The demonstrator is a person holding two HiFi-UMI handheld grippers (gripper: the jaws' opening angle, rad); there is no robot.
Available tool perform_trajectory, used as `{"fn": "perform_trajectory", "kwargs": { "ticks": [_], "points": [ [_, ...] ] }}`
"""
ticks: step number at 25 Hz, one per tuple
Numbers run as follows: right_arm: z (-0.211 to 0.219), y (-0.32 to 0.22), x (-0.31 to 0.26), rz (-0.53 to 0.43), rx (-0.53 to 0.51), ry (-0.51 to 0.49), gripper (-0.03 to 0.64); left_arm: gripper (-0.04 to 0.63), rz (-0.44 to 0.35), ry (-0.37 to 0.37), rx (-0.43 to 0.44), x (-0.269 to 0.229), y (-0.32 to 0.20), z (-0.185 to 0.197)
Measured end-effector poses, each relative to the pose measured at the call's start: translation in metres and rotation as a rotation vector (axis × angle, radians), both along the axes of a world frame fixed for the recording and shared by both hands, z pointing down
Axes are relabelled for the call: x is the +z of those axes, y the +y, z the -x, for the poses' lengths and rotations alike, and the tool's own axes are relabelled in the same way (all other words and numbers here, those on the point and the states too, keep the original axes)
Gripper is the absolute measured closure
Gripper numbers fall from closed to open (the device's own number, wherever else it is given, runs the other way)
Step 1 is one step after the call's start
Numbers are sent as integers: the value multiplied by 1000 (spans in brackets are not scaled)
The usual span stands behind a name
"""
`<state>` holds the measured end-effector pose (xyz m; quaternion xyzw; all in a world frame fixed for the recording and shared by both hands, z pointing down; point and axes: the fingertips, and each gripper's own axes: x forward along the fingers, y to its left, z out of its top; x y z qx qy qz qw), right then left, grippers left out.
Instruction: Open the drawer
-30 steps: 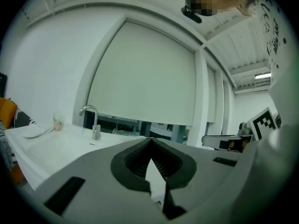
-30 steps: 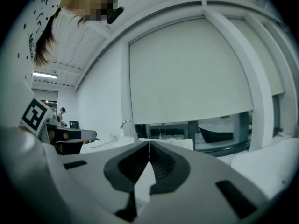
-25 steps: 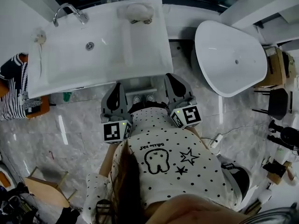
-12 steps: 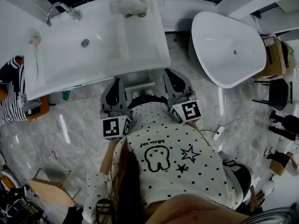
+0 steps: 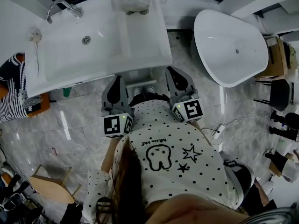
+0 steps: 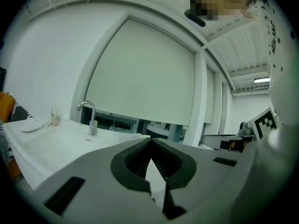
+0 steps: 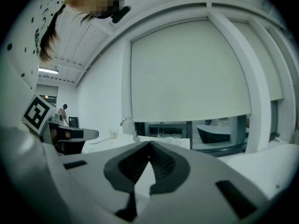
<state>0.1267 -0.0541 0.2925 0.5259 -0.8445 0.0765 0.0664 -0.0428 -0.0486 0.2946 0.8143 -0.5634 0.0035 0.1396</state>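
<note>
A white washbasin point(image 5: 100, 41) stands in front of me in the head view. No drawer shows in any view; whatever is below the basin's top is hidden, apart from a narrow white ledge point(image 5: 140, 84) under its front rim. My left gripper point(image 5: 116, 80) points at that rim from the left and my right gripper point(image 5: 171, 72) from the right, both close to it. In the left gripper view the left gripper point(image 6: 150, 140) has its jaws together with nothing in them. The right gripper point(image 7: 149, 144) looks the same in its own view, aimed over the basin top.
A chrome tap point(image 5: 63, 6) rises at the basin's back left. A white bathtub point(image 5: 231, 45) stands to the right. A person in striped clothes point(image 5: 9, 92) is at the left edge. A wooden stool point(image 5: 46, 185) and a cable with plug point(image 5: 217, 134) lie on the marble floor.
</note>
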Motion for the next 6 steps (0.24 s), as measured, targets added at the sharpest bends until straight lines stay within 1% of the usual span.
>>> {"fn": "perform_trajectory", "kwargs": {
  "ticks": [6],
  "points": [
    [-3, -1, 2, 3, 1, 4, 603, 591, 7, 10, -8, 2, -1, -1]
  ]
}}
